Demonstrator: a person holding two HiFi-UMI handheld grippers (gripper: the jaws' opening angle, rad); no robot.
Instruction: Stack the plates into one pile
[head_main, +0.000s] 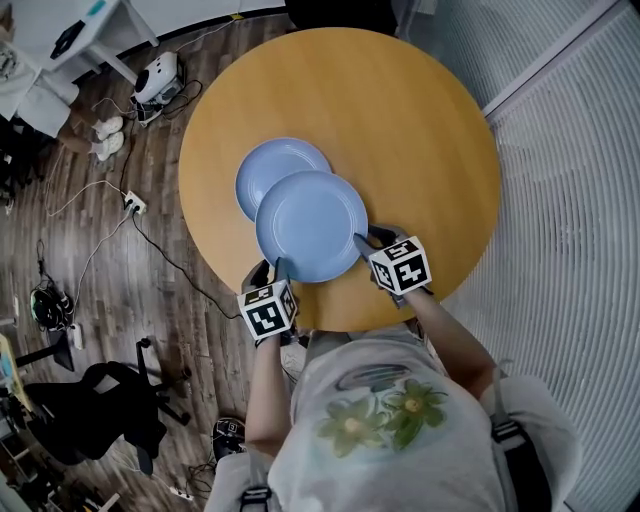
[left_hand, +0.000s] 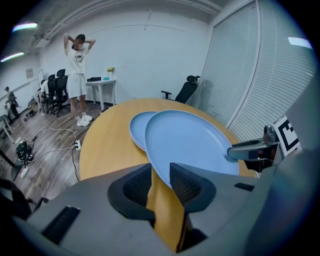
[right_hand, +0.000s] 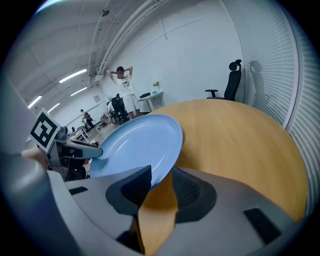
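The near plate (head_main: 311, 225) is sitting above the middle of the table (head_main: 430, 110), on the person's side. Its far-left edge is overlapping the far plate (head_main: 266, 163), which is lying flat on the wood; whether the two are touching cannot be told. Both grippers are grasping the near plate by its rim. The left gripper (left_hand: 161, 181) is clamping the near-left edge between its pads, and the right gripper (right_hand: 159, 185) is clamping the near-right edge. From each pair of jaws the plate is spreading away, with tabletop showing beneath.
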